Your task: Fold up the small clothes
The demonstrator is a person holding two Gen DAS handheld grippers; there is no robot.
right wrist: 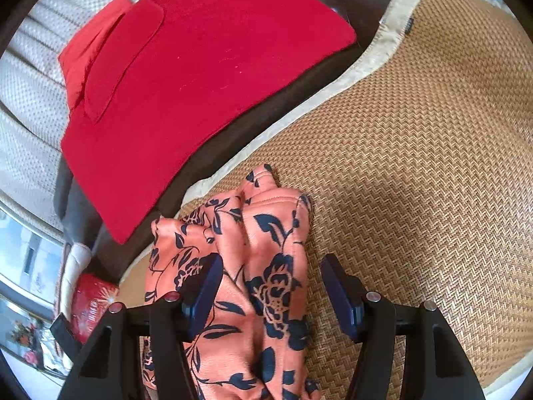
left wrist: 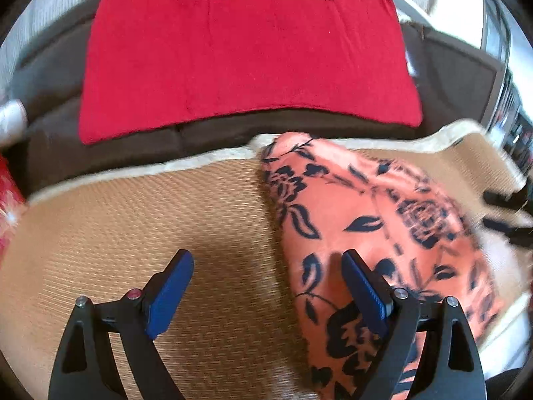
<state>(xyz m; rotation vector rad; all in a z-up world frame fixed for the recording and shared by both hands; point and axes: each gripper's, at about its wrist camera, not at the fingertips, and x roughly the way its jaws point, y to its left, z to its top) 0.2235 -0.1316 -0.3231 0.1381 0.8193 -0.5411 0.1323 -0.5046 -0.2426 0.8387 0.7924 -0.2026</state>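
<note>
An orange garment with a dark floral print (left wrist: 359, 220) lies bunched on a woven straw mat (left wrist: 133, 220). My left gripper (left wrist: 268, 260) is open above the mat, its right finger over the garment's left edge. In the right wrist view the same garment (right wrist: 266, 266) lies crumpled on the mat (right wrist: 416, 166). My right gripper (right wrist: 269, 266) is open, with the garment lying between its blue pads and under them. The right gripper's black fingers (left wrist: 506, 213) show blurred at the right edge of the left wrist view.
A red cloth (left wrist: 246, 53) lies flat on a dark surface behind the mat; it also shows in the right wrist view (right wrist: 200, 76). A cream textured cover (right wrist: 26, 100) is beyond it. A red printed packet (right wrist: 90, 303) sits at the lower left.
</note>
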